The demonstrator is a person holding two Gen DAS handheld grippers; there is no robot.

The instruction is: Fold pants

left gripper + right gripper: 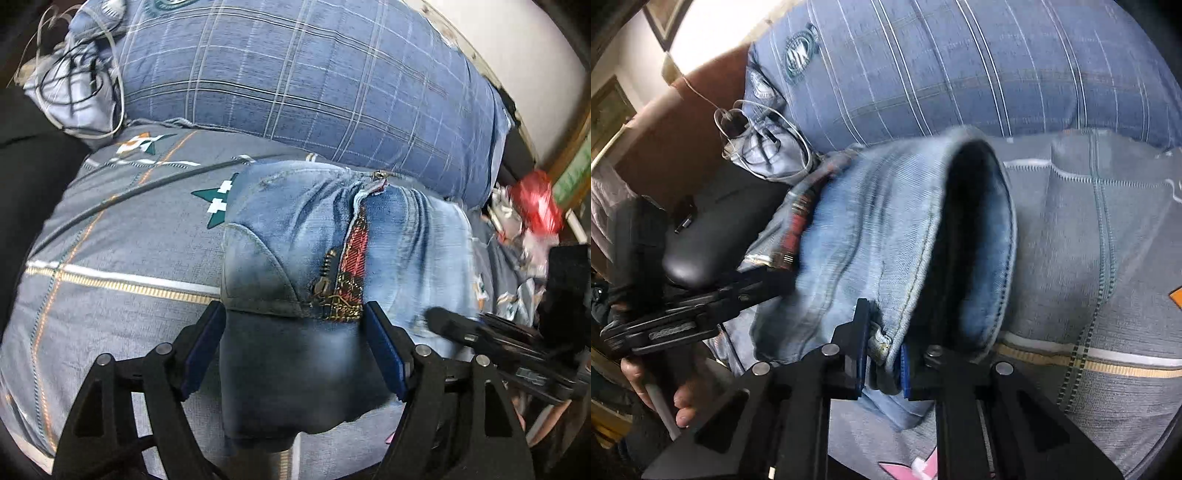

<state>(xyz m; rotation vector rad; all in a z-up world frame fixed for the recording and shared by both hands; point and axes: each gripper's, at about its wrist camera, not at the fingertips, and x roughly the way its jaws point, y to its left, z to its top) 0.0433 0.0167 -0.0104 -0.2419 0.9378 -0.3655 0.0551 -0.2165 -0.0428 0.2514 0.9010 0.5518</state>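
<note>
Light blue jeans [295, 236] lie bunched in a fold on the grey patterned bedsheet [110, 240], zipper and red plaid lining facing up. My left gripper [295, 350] stands open, its blue pads [205, 350] on either side of the near end of the bundle. In the right wrist view my right gripper [884, 358] is shut on a seamed edge of the jeans [868, 240], beside an open tube of denim. The left gripper [701, 310] shows at the left there, held by a hand [657, 391]. The right gripper [461, 332] appears blurred in the left wrist view.
A big blue plaid pillow [314, 92] lies along the far side of the bed. Tangled cords [74, 74] sit at its left end, and a thin black cable [147, 184] crosses the sheet. A red crinkled item [539, 203] lies at the right edge.
</note>
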